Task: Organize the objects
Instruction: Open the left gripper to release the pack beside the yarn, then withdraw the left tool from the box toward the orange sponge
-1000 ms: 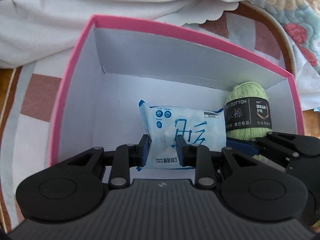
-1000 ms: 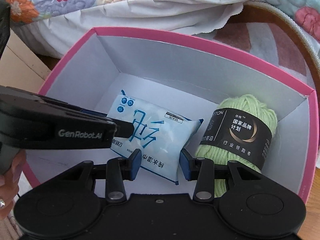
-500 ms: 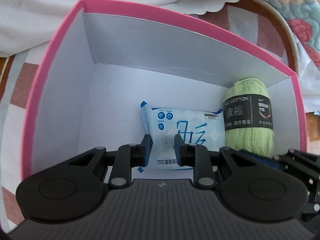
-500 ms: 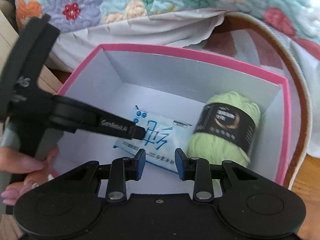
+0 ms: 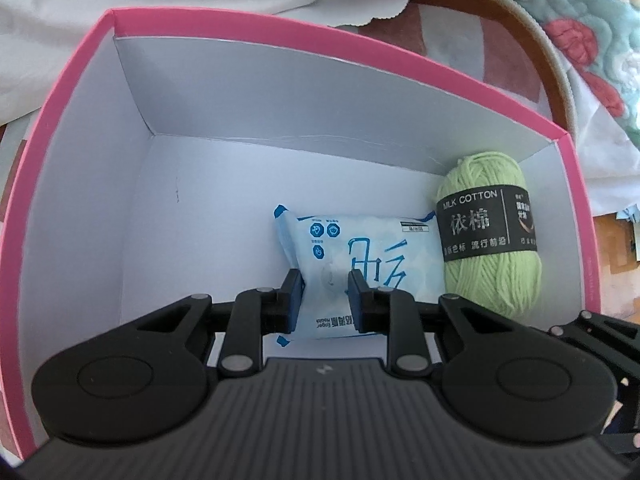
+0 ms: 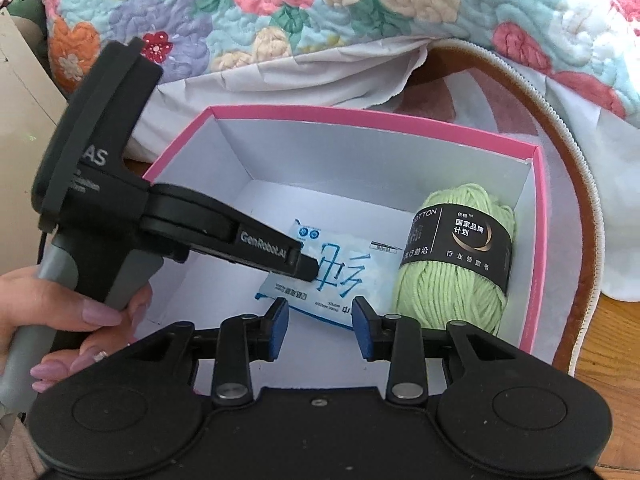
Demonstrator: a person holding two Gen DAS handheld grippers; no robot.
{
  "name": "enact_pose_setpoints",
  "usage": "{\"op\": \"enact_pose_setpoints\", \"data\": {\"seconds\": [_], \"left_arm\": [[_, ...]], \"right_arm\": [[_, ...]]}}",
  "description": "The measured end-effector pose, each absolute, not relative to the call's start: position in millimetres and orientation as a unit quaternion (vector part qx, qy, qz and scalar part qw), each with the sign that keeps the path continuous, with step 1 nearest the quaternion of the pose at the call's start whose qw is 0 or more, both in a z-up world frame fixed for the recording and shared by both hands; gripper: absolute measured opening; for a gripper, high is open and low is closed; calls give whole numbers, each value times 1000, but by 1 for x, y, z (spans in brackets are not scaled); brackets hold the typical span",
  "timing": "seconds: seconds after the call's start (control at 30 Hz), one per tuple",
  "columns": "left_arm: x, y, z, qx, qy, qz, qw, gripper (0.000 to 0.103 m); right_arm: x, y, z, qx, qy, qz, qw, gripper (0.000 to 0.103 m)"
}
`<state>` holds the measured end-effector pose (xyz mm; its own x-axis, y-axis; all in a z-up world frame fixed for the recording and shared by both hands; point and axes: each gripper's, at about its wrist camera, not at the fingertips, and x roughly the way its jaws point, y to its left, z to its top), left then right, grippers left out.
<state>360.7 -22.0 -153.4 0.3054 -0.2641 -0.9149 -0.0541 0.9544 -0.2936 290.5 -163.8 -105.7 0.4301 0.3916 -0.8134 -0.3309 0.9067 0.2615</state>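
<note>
Box: a pink-rimmed box (image 5: pixel 280 42) with white walls is seen lying on a patterned mat (image 6: pixel 560 152); 2 items are held in it.
Wipes pack: a pale blue wipes pack (image 5: pixel 360 256) is laid flat on the box floor, its long axis running left to right in the left wrist view.
Yarn: a green yarn ball (image 5: pixel 490 232) is stood just beside the pack's right end, against the right wall.
Left gripper: the left gripper (image 5: pixel 325 300) is pinched on the near edge of the pack.
Right gripper: the right gripper (image 6: pixel 320 330) is held above the box, its jaws opening with nothing between them; the pack is seen beyond and below the pads.
Key relation: the pack is reached by the left hand (image 6: pixel 92 320); the yarn is judged nearer the right.
</note>
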Motion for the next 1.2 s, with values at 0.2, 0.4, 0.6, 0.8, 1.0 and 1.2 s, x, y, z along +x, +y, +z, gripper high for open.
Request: {"op": "enact_pose_setpoints", "data": {"seconds": [0.2, 0.4, 0.6, 0.8, 1.0, 1.2], "left_arm": [[358, -16, -140, -126, 571, -54, 810, 29], [340, -14, -105, -100, 556, -70, 822, 40], [311, 0, -69, -78, 559, -99, 820, 53], [275, 6, -29, -40, 548, -93, 830, 59], [242, 16, 1, -18, 544, -91, 834, 63], [216, 21, 22, -15, 539, -102, 836, 67]], "right_arm": [[282, -169, -103, 15, 481, 205, 852, 44], [269, -175, -87, 10, 467, 198, 862, 50], [250, -173, -60, -12, 441, 194, 877, 54], [226, -168, -39, -33, 428, 186, 884, 58], [201, -161, -22, -46, 409, 190, 891, 66], [183, -155, -14, -57, 412, 191, 889, 72]]}}
